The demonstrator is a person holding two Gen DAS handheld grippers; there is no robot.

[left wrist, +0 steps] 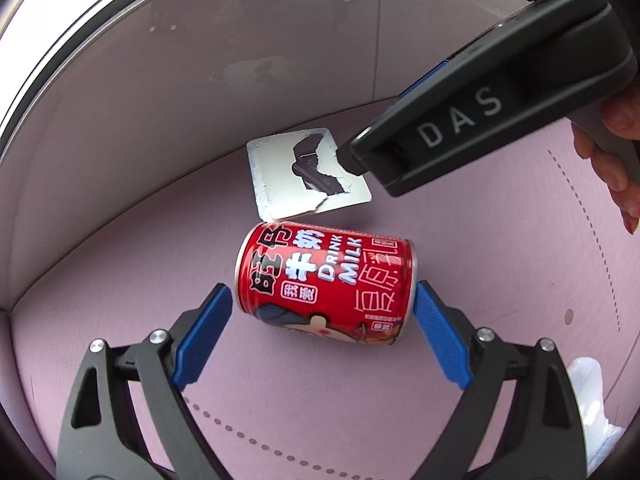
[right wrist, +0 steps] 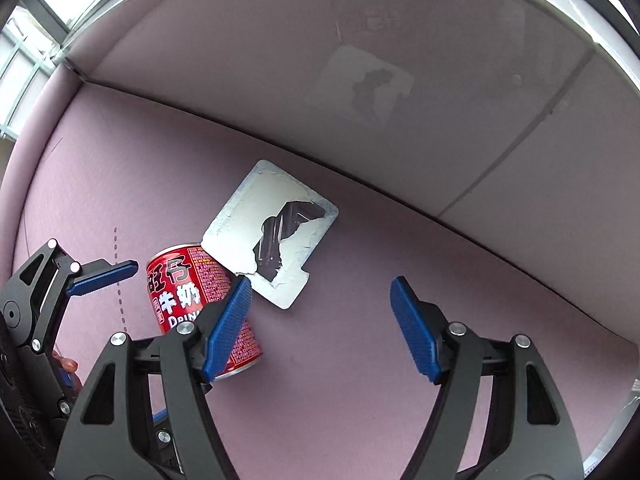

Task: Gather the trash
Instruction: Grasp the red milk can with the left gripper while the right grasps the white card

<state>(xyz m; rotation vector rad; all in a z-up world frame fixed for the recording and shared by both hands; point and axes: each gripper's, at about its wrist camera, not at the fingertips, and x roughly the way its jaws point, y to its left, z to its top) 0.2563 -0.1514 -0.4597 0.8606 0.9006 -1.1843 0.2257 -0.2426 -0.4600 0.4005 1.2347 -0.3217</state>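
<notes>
Red milk can lying sideways on pink mat beside torn foil tray, sitting between spread pads of left gripper, untouched, likely for pickup; right gripper hovering open near tray, pinching nothing.

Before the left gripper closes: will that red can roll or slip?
The red can lies on its side on the pink surface, so a nudge could roll it. Its glossy wall may slip against the pads. The left gripper spans it end to end, which should block rolling.
</notes>
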